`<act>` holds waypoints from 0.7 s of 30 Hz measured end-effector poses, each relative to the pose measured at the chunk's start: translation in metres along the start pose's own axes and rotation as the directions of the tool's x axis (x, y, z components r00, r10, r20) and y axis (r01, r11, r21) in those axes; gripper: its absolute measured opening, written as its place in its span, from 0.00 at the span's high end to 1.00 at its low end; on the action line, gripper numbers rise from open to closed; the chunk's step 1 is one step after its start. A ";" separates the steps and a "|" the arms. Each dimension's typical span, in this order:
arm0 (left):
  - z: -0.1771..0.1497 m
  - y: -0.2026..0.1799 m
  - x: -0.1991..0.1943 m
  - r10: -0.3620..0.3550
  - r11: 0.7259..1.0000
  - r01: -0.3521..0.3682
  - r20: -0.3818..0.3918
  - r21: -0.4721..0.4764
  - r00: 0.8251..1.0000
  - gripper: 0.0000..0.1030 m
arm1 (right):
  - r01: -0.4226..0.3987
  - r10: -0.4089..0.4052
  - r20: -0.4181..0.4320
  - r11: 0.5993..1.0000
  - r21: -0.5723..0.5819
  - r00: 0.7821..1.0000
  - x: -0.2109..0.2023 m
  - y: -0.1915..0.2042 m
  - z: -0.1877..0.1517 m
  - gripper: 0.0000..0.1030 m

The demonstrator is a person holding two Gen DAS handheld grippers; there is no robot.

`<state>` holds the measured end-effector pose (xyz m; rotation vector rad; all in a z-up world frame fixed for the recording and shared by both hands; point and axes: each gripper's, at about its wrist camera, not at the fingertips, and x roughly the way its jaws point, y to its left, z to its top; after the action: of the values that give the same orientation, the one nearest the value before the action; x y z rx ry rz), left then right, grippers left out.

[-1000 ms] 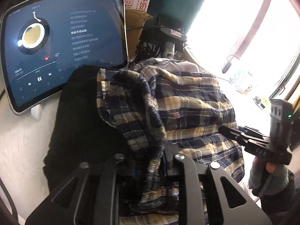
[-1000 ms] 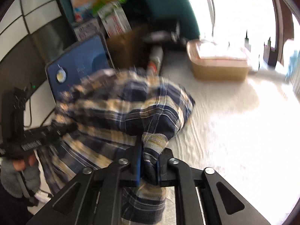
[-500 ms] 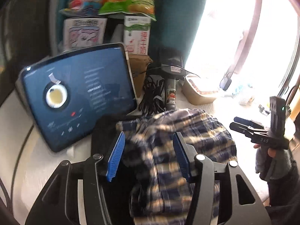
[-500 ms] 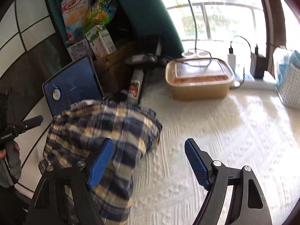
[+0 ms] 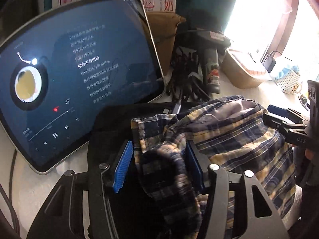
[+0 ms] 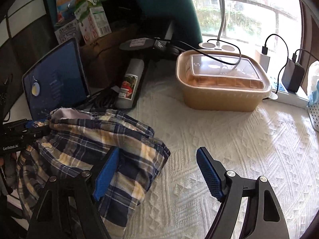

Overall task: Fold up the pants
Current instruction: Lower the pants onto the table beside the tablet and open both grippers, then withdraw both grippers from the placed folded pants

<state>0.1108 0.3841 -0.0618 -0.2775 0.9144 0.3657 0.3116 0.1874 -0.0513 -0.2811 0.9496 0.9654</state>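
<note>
The plaid pants (image 5: 235, 139) lie in a folded heap, partly on a black cloth (image 5: 111, 131) and partly on the white textured cover (image 6: 219, 139). My left gripper (image 5: 158, 166) stands open over the near left corner of the pants. A fold of fabric lies loosely between its blue pads (image 5: 123, 167), and nothing is pinched. My right gripper (image 6: 158, 176) is open wide at the right edge of the pants (image 6: 89, 139). Its left pad (image 6: 107, 175) is over the cloth, its right pad over bare cover. Each view shows the other gripper at the pants' far side.
A lit tablet (image 5: 69, 79) leans at the back left, with snack boxes behind it. A dark bottle (image 6: 129, 83) and tangled cables lie behind the pants. A lidded tan container (image 6: 221, 79), a power strip with chargers (image 6: 293, 77) and a white basket (image 6: 314, 109) line the window side.
Both grippers were shut on the pants a second ago. They have opened, let go and drawn back, and the pants have settled into a heap.
</note>
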 end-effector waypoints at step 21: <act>-0.034 -0.034 -0.079 -0.130 0.991 0.133 0.159 -0.005 0.979 0.35 | 0.073 -0.072 0.079 0.997 -0.007 0.994 -0.078 0.007 -0.030 0.21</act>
<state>0.0568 0.3253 -0.0145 -0.3167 0.7333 0.2684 0.2718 0.1292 -0.0060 -0.2816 0.8575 0.9082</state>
